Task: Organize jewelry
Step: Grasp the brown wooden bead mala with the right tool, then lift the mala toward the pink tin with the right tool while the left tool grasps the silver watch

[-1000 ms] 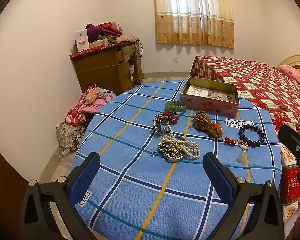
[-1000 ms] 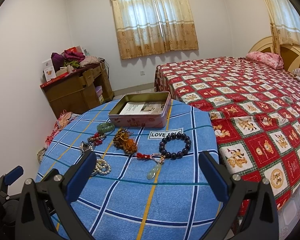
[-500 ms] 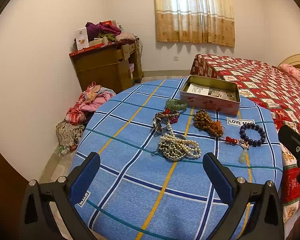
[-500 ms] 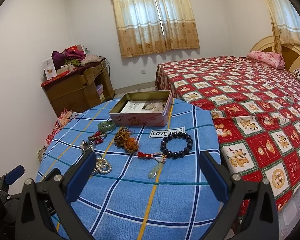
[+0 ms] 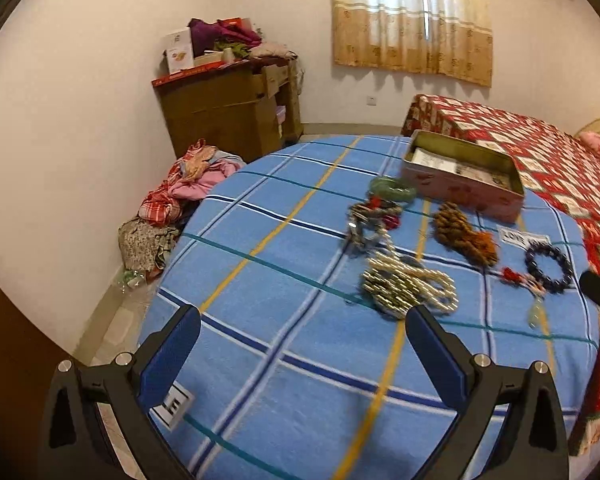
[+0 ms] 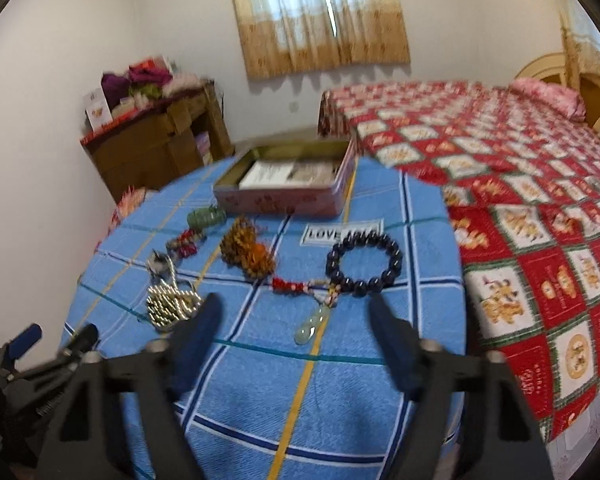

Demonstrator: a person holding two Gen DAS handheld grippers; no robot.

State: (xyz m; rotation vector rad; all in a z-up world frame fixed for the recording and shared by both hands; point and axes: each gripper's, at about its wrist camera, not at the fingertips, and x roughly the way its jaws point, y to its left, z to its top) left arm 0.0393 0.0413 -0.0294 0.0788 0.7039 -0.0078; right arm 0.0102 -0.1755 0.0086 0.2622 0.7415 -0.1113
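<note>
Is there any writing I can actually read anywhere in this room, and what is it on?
"LOVE": white label on the blue checked tablecloth; a second word follows, too blurred to read.
Papers inside the pink tin: print too small to read.
White box on the brown cabinet: a picture and print, unreadable.
Small white tag at the tablecloth's near edge: dark marks, unreadable.

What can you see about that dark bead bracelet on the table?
The bracelet is a closed ring of big, round, shiny dark-blue beads, looking like polished stone or glass. It lies flat on the blue checked cloth, just below the "LOVE" label. At its lower left it meets a red beaded strand, which may be tied to it. No tongs touch it.
</note>
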